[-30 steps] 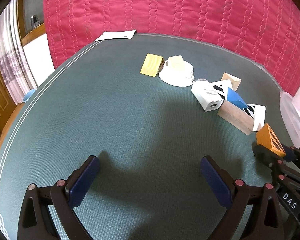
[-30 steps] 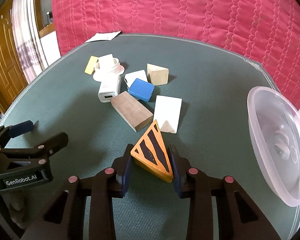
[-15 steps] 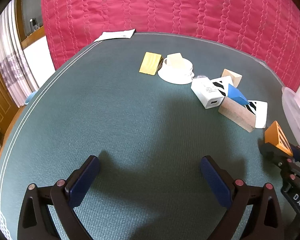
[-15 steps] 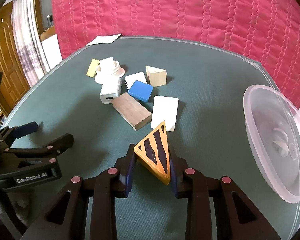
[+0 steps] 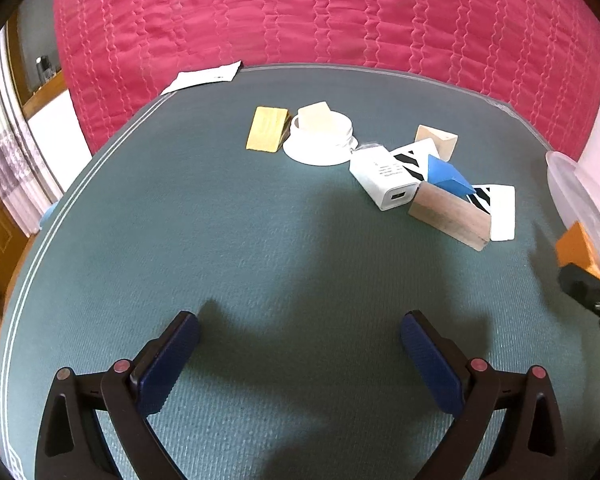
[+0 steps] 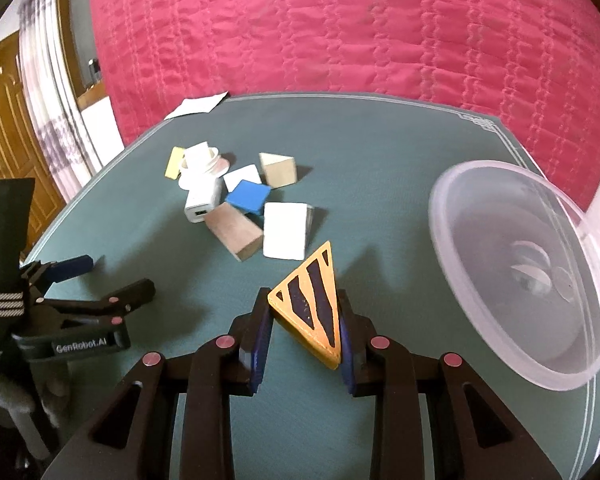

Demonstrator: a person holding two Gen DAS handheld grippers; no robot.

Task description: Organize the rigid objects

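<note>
My right gripper (image 6: 303,322) is shut on an orange triangular block with black stripes (image 6: 312,304) and holds it above the green table, just left of a clear plastic bowl (image 6: 512,264). The block also shows at the right edge of the left wrist view (image 5: 576,246). My left gripper (image 5: 300,354) is open and empty over bare table at the near left; it shows in the right wrist view (image 6: 88,280). A cluster of blocks lies mid-table: a brown wooden block (image 6: 236,232), a blue block (image 6: 249,197), a white block (image 6: 285,230), a white charger (image 6: 202,202), a tan wedge (image 6: 278,169).
A white lid with a block on it (image 5: 320,136) and a yellow block (image 5: 267,128) lie at the far side. A paper sheet (image 5: 204,76) lies at the table's far edge. A red quilted cloth (image 5: 320,12) hangs behind. A wooden door (image 6: 8,136) stands left.
My right gripper has lifted the orange striped block off the table and carried it right, toward the clear bowl. My left gripper has stayed open and nearly still.
</note>
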